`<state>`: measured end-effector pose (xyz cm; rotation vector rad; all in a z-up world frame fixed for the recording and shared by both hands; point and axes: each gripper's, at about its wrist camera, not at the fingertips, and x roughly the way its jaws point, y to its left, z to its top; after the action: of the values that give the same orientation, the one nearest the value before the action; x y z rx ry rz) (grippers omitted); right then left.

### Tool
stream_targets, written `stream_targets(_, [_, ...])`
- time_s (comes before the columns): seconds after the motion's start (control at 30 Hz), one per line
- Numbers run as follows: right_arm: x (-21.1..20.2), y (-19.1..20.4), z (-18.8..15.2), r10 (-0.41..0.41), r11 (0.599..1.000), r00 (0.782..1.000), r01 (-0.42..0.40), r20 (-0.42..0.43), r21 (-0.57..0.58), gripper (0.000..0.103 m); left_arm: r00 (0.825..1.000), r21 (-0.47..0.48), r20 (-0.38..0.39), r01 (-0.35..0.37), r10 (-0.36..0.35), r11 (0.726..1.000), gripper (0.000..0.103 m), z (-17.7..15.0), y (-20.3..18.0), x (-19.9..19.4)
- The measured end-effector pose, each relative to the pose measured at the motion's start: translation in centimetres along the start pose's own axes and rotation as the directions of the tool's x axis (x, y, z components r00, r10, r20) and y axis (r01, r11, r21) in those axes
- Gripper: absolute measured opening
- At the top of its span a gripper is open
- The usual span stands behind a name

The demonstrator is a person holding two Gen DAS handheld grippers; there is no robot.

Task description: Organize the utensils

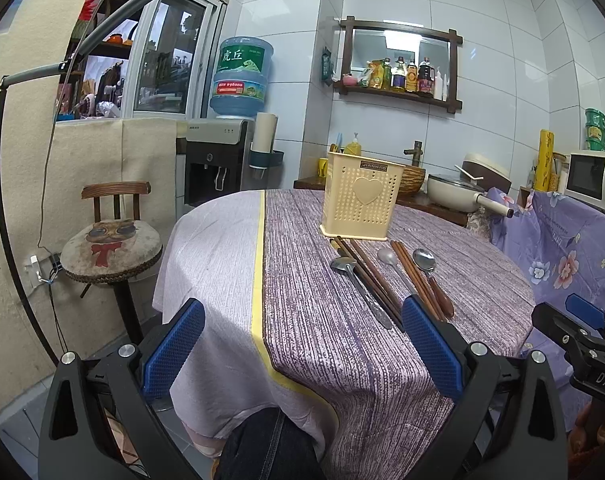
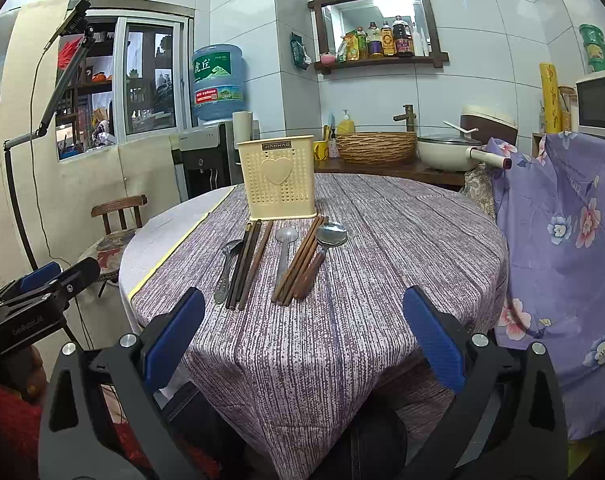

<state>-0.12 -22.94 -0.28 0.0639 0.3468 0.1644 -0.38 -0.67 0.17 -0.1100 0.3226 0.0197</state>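
Note:
A cream perforated utensil holder (image 1: 360, 195) (image 2: 277, 177) with a heart on it stands upright on the round table. In front of it lie a metal spoon (image 2: 227, 270) (image 1: 358, 286), dark chopsticks (image 2: 246, 264) (image 1: 368, 276), a grey spoon (image 2: 285, 248) (image 1: 388, 258), brown chopsticks (image 2: 298, 266) (image 1: 416, 276) and a wooden-handled spoon (image 2: 322, 252) (image 1: 432, 276). My left gripper (image 1: 302, 344) is open and empty at the table's near edge, left of the utensils. My right gripper (image 2: 302, 328) is open and empty, short of the utensils.
The table wears a purple striped cloth (image 2: 342, 300) over white. A stool with a cat cushion (image 1: 110, 252) stands at the left. A counter behind holds a wicker basket (image 2: 376, 146) and a white pot (image 2: 450, 152). A floral cloth (image 2: 562, 240) hangs at the right.

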Motion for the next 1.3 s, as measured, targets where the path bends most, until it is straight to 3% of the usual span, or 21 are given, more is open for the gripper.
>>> stream_targets(1.3, [0.7, -0.1, -0.5, 0.001, 1.000, 1.000, 0.000, -0.027, 0.008, 0.098, 1.000, 0.004, -0.027, -0.007, 0.007, 1.000, 0.098, -1.0, 0.3, 0.8])
